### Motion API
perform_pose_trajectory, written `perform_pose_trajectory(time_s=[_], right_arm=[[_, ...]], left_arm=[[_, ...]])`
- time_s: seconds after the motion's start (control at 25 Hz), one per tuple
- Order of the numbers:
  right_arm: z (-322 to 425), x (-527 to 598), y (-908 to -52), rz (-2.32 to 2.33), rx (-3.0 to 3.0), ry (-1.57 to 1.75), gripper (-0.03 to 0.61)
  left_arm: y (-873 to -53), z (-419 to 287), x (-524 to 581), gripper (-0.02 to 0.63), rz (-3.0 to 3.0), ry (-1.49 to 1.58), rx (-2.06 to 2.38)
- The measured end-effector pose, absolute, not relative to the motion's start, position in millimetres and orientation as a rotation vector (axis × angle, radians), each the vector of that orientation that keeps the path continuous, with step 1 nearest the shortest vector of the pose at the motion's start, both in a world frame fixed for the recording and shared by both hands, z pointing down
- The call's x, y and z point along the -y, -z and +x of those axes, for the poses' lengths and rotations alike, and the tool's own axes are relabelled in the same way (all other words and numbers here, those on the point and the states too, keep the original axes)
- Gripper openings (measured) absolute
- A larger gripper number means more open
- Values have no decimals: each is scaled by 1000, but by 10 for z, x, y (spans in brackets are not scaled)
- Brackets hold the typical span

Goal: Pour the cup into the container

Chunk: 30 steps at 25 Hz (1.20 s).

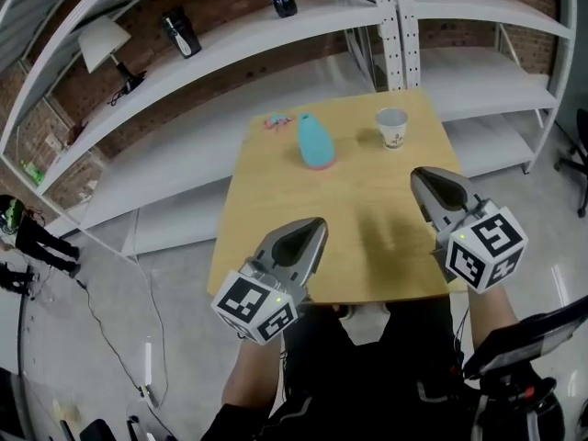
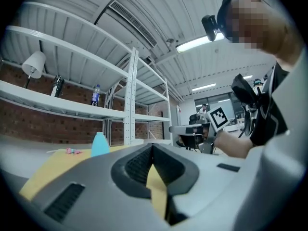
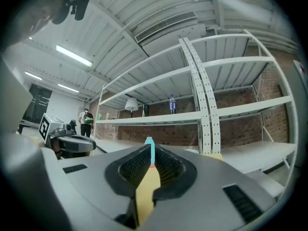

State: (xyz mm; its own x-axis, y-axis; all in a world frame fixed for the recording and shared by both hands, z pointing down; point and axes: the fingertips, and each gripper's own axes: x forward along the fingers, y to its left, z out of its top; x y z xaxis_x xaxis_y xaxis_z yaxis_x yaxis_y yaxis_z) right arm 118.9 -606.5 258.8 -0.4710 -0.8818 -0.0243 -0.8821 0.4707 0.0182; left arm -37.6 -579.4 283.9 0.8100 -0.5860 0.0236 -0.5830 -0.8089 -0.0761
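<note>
A small wooden table [image 1: 367,209] stands on a grey floor in front of long white shelves [image 1: 230,49] and a brick wall. Nearest you, both tongs sit at the table's near side, pointing level across it. The left gripper [image 1: 319,223] has its tip just over the near edge, and the right gripper [image 1: 416,175] is a little further in. Each has its jaws pressed together at the tips with nothing between them. I judge this to be the reach, with nothing picked up yet. Beyond the tongs the tabletop is bare, so you have open room to go forward. At the far side, the paper cup [image 1: 392,129] stands upright near the far right corner, so spread the right jaws before you get there and close on it gently so it doesn't tip off the edge. The blue container [image 1: 315,142] stands apart from it to the left, with a small pink thing [image 1: 274,121] just beyond it.
</note>
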Motion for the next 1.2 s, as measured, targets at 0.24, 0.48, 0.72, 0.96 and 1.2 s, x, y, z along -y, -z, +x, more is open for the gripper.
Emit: perform_pose_trajectory(time_s=[0.24,0.48,0.72,0.96,1.2], right_arm=[[1346,6625,-2570,-1658,-2657,-16,94],[1391,7063,-2634,-1701,-2661,36,194],[1559,7513,-2918,-1804,-2720,143,297],[1643,7951,-3297,-1864,-2791,284,327],[1642,8164,-3503,-1873,-2799,366,325]], left_arm=[[-2779,-354,6291,-2,-2901,121,-901],[-2728,-285,6586,-2,-2981,86,-792],[-2920,-185,6934,-2,-2985,203,-727],[-3269,-58,7136,-2,-3057,263,-631],[-3372,-50,7197,-2,-3088,226,-602]])
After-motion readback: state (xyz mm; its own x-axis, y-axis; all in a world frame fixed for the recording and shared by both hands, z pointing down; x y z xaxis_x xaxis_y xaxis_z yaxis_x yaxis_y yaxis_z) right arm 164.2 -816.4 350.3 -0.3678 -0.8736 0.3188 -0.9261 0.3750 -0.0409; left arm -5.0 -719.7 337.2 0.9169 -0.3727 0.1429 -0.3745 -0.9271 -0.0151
